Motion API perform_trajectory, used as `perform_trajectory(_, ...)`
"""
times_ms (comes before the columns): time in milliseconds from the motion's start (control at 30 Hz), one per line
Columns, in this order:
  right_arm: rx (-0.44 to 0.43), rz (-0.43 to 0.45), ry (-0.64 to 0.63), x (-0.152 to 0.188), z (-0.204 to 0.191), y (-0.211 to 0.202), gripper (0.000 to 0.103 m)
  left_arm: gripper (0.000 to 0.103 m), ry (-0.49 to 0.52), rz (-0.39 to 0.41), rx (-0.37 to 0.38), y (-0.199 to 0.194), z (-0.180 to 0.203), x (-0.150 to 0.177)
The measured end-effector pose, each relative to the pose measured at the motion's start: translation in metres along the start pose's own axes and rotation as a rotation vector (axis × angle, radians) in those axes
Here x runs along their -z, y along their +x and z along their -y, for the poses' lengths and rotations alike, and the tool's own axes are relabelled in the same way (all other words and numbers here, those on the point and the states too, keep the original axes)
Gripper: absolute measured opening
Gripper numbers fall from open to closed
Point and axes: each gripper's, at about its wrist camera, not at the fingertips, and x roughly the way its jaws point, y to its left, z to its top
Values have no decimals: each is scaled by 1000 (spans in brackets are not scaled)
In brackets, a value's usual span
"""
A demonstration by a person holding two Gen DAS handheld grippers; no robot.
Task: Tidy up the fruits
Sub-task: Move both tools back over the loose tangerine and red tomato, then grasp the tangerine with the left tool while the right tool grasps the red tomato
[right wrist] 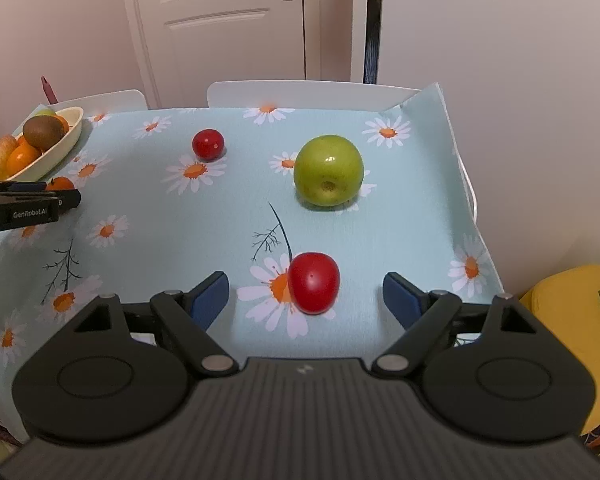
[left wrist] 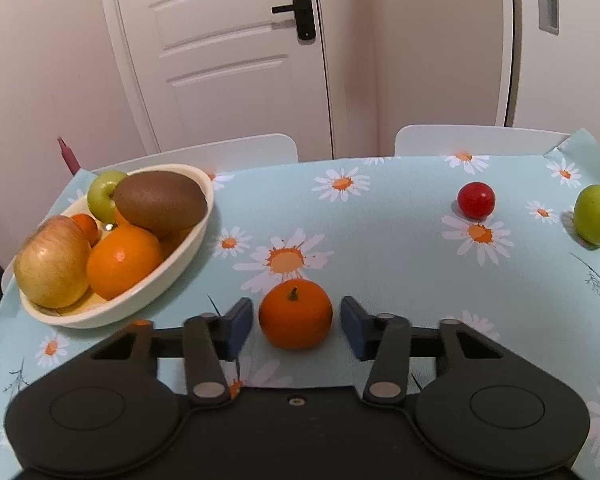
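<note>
A small orange tangerine (left wrist: 295, 314) sits on the daisy tablecloth between the blue pads of my left gripper (left wrist: 296, 322), which is open with small gaps on both sides. A cream oval bowl (left wrist: 188, 248) to its left holds an apple, an orange, a kiwi and a small green apple. My right gripper (right wrist: 305, 300) is wide open around a red fruit (right wrist: 313, 288) on the cloth. Further off lie a green apple (right wrist: 328, 170) and a small round red fruit (right wrist: 208, 144). Both also show in the left wrist view: the green apple (left wrist: 596, 214) and the red fruit (left wrist: 476, 200).
The bowl (right wrist: 66, 140) and the left gripper body (right wrist: 24, 208) show at the left in the right wrist view. Two white chair backs (left wrist: 476, 140) stand behind the table's far edge. A wall runs along the right side. A yellow object (right wrist: 568, 320) is beyond the right edge.
</note>
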Motion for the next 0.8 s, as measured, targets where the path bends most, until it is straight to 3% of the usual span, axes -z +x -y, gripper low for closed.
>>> perform_trajectory(400,6,-7,-26,-1,-7,6,79,43,0,-4,11,-7,-2,4)
perform_trajectory(700,30,-3,-28,-1,-7,8,74,42,-2,-15,20,-20,-6,14)
perform_trajectory(800,27,-7,-29,-2,-7,10,66,42,-7,-18,23,-24,-6,17)
